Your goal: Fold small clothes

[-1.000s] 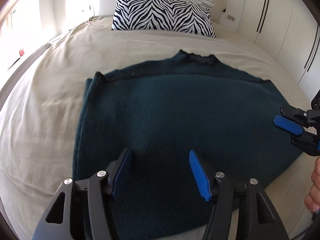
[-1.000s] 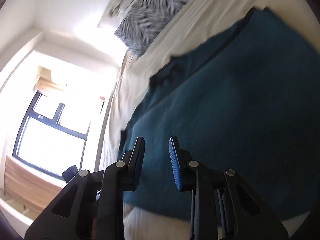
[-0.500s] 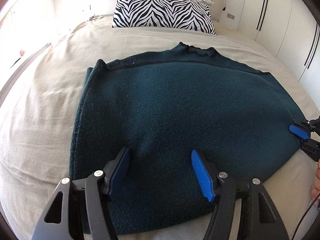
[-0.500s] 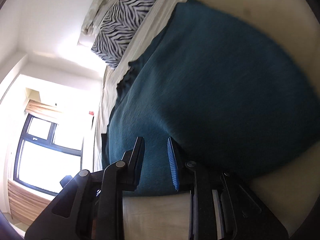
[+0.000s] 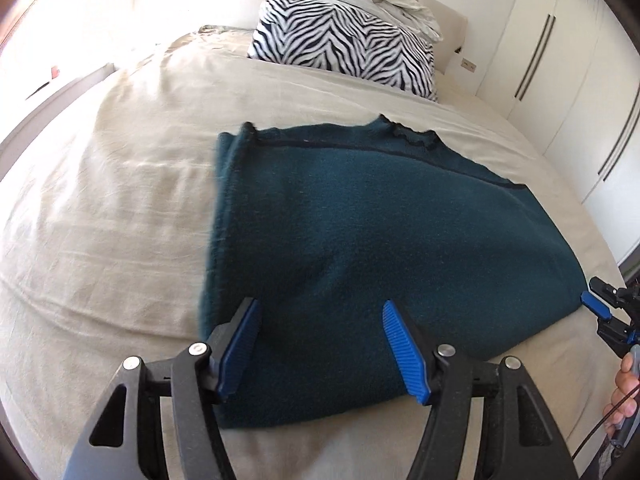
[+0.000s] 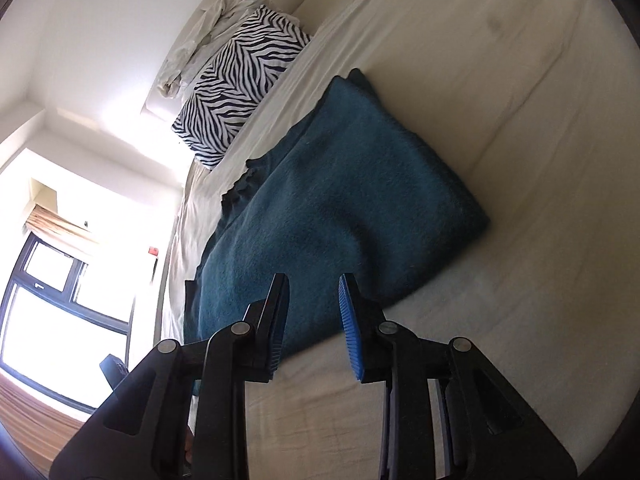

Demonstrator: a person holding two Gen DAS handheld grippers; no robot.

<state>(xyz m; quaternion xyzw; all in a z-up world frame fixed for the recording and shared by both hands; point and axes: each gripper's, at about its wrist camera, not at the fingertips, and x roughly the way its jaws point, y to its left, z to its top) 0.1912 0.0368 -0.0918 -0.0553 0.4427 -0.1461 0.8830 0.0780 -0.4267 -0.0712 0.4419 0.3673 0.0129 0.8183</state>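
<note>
A dark teal sweater (image 5: 360, 248) lies spread flat on the beige bed (image 5: 120, 208), its collar toward the zebra-print pillow (image 5: 344, 46). The left tongs (image 5: 318, 344) hang released over its near hem, gripping nothing. At the sweater's right corner, the right tongs (image 6: 314, 322) are narrowly parted and opening, empty.

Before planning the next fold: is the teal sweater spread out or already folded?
Partly folded. The teal sweater lies flat on the bed, no sleeves showing, left edge doubled.

Black tool (image 5: 320, 344), ribbed blue pads (image 5: 404, 354)
</note>
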